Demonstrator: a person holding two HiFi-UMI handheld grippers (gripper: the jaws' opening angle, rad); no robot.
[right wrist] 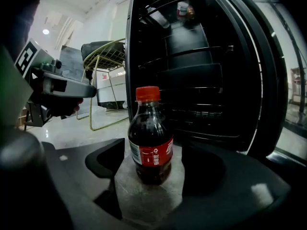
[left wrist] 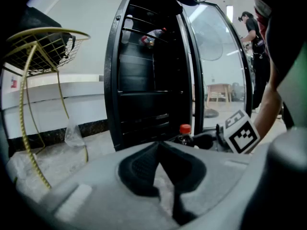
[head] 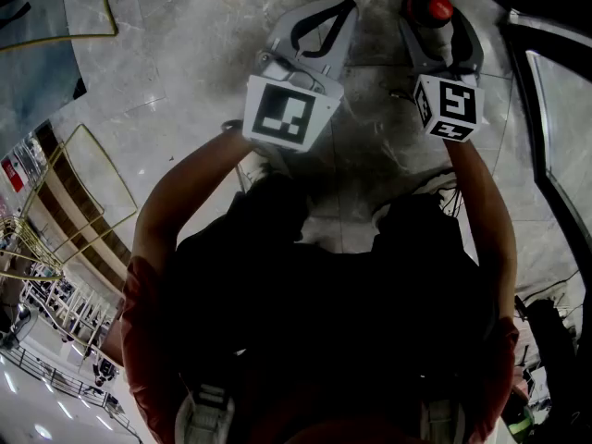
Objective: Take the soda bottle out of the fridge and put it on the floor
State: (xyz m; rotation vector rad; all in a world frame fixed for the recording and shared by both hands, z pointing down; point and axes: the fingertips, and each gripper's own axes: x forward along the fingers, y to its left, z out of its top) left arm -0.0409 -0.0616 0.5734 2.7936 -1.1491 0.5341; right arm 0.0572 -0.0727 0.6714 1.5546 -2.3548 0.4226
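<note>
The soda bottle (right wrist: 151, 147), dark cola with a red cap and red label, stands upright on the grey stone floor (right wrist: 144, 195) between the jaws of my right gripper (right wrist: 154, 150). The jaws stand open, with a narrow gap on each side of the bottle. In the head view its red cap (head: 439, 9) shows between the right gripper's (head: 440, 24) fingers. My left gripper (head: 344, 7) hovers beside it to the left, shut and empty. From the left gripper (left wrist: 159, 145) view the bottle's cap (left wrist: 185, 129) is just ahead, to the right. The black fridge (right wrist: 201, 71) stands open behind.
The fridge's glass door (left wrist: 216, 56) is swung open on the right and shows at the head view's right edge (head: 555, 109). A yellow wire rack (left wrist: 43, 47) stands to the left. A bottle remains on the fridge's top shelf (right wrist: 182, 8). A person stands far behind (left wrist: 252, 37).
</note>
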